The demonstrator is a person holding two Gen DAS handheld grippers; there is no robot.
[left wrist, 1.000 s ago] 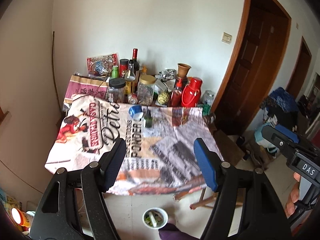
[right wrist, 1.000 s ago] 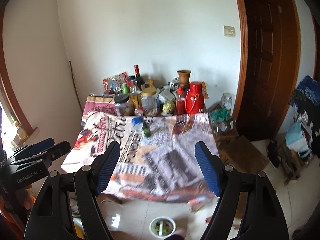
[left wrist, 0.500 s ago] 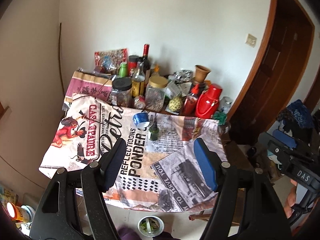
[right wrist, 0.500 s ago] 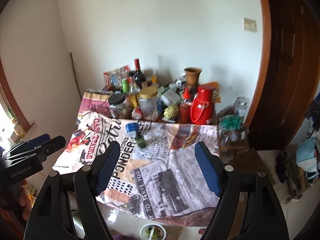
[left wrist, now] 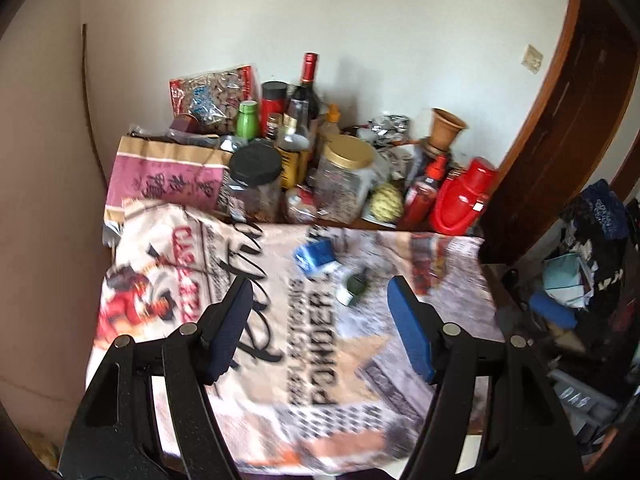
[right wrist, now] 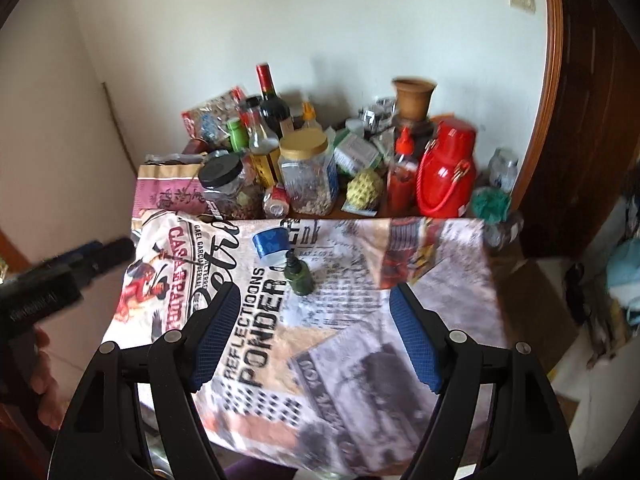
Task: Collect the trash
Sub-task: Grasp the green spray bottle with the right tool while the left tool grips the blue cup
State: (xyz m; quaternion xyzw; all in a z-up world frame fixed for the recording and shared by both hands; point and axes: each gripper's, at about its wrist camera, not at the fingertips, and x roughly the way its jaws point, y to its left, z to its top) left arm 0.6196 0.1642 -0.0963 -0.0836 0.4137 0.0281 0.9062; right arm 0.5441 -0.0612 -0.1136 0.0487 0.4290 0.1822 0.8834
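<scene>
Left gripper [left wrist: 320, 324]: the jaws stand spread, with nothing between the blue pads. It hangs above the near half of the desk and points down at an angle toward the printed cloth. Its view is blurred.

Right gripper [right wrist: 314, 324]: the jaws stand spread as well, and nothing is pinched. It hangs over the same cloth, beside the left gripper, which shows at the left edge of the right wrist view as a black body with dark blue tips, held in a hand [right wrist: 44, 392].

The task's things lie just beyond both pairs of jaws, near the middle of the cloth:
- a small blue plastic cup [right wrist: 272, 243] with a white rim, tipped on its side;
- a small dark green glass bottle [right wrist: 298, 276] with a dark cap, just in front of the cup, touching it or nearly so.

The desk carries a newspaper-print cloth [right wrist: 440, 300] with large black lettering and a red figure at its left.

The far edge of the desk, against the white wall, holds a crowded row:
- a clear jar with a black lid [right wrist: 224, 188];
- a clear jar with a gold lid [right wrist: 306, 172];
- a dark wine bottle with a red cap [right wrist: 270, 100];
- a red flask with a handle [right wrist: 446, 172];
- a brown clay pot [right wrist: 414, 98].

A brown wooden door frame [right wrist: 540, 120] stands at the right.
</scene>
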